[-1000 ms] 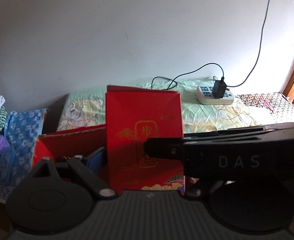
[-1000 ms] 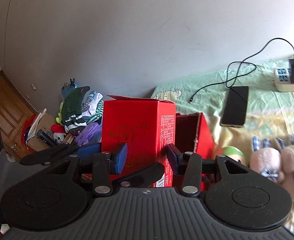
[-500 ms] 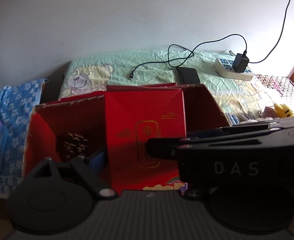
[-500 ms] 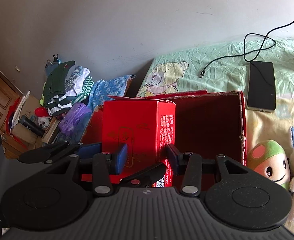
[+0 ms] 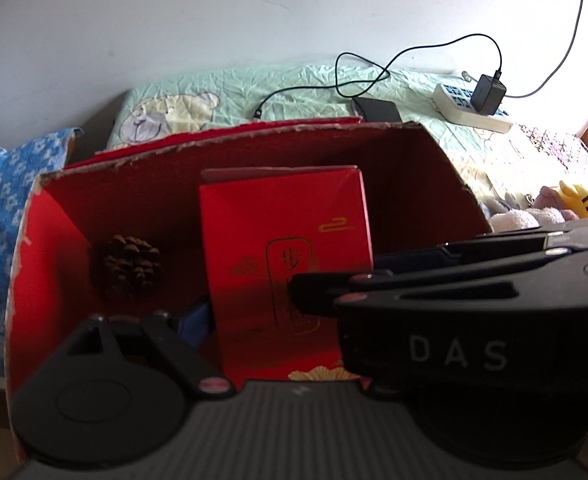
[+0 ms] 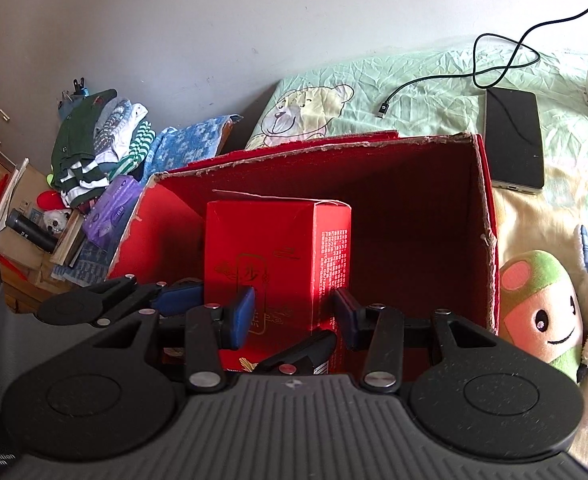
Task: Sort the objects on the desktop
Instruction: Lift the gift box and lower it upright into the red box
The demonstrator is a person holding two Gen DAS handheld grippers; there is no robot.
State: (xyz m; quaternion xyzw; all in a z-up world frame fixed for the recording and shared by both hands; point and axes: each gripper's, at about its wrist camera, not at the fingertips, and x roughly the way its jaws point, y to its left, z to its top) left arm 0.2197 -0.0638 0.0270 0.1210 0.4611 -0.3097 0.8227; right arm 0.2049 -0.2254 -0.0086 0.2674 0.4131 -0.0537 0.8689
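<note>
A tall red carton with gold print [image 5: 285,264] [image 6: 277,256] stands upright inside a large open red cardboard box [image 5: 253,136] [image 6: 334,148]. My left gripper [image 5: 285,304] is shut on its wide face. Its left blue pad [image 5: 195,318] presses the carton's left edge, and its right finger is hidden behind the right gripper's black body. My right gripper [image 6: 294,316] is shut on the same carton low down, with a blue pad [image 6: 241,316] on each side. A pine cone [image 5: 127,266] lies in the big box's left corner.
The big box sits on a bed with a green bear-print sheet [image 6: 414,92]. Behind it lie a dark phone [image 6: 514,140] with a black cable and a power strip [image 5: 470,108]. Plush toys [image 6: 542,308] crowd its right side. A clothes pile [image 6: 101,140] is at left.
Both grippers have come down together with the red carton, from above the big box's rim to inside it. Both views tilted downward, and the pine cone came into sight.
</note>
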